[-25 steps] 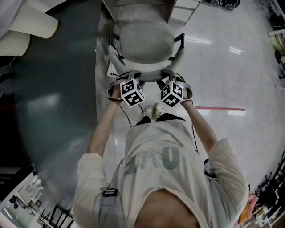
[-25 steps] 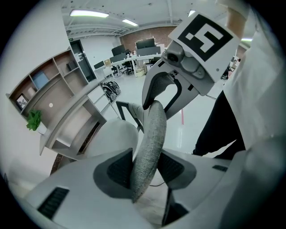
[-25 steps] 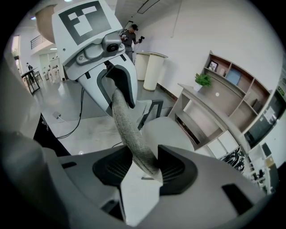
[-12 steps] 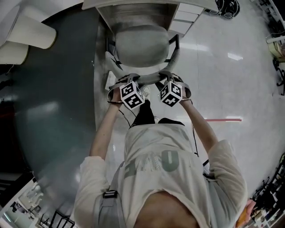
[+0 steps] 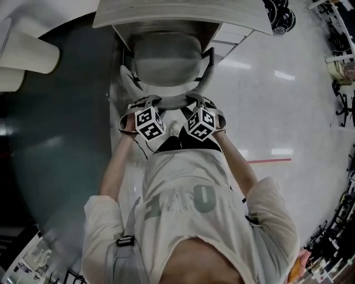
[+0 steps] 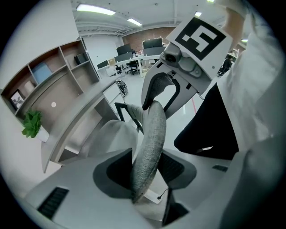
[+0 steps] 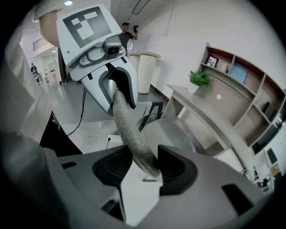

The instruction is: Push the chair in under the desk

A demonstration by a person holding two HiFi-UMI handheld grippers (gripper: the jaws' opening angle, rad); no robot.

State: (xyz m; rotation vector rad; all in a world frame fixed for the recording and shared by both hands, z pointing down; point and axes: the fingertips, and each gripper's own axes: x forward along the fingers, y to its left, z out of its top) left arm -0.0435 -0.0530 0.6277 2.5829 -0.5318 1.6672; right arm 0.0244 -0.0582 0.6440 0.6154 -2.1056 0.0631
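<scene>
A grey fabric chair [image 5: 166, 62] stands in front of the pale desk [image 5: 172, 15], its seat partly under the desktop. My left gripper [image 5: 153, 103] and right gripper [image 5: 194, 102] sit side by side on the curved top of the backrest [image 5: 173, 101], each shut on it. In the left gripper view the backrest rim [image 6: 149, 143] runs up between my left gripper's [image 6: 145, 172] black pads to the right gripper's cube [image 6: 199, 39]. The right gripper view shows the same rim [image 7: 130, 129] clamped in my right gripper [image 7: 145, 167], with the chair seat [image 7: 172, 129] and desk [image 7: 210, 117] beyond.
A drawer unit [image 5: 232, 36] stands under the desk's right end. A dark round floor area [image 5: 55, 144] lies to the left, a red floor line [image 5: 269, 161] to the right. A potted plant [image 7: 199, 79] and wall shelves [image 7: 243, 96] stand behind the desk. A person [image 7: 126, 32] stands far off.
The chair has rolled forward toward the desk, so more of its seat lies under the desktop. Both grippers and the person have moved forward with it, still shut on the backrest.
</scene>
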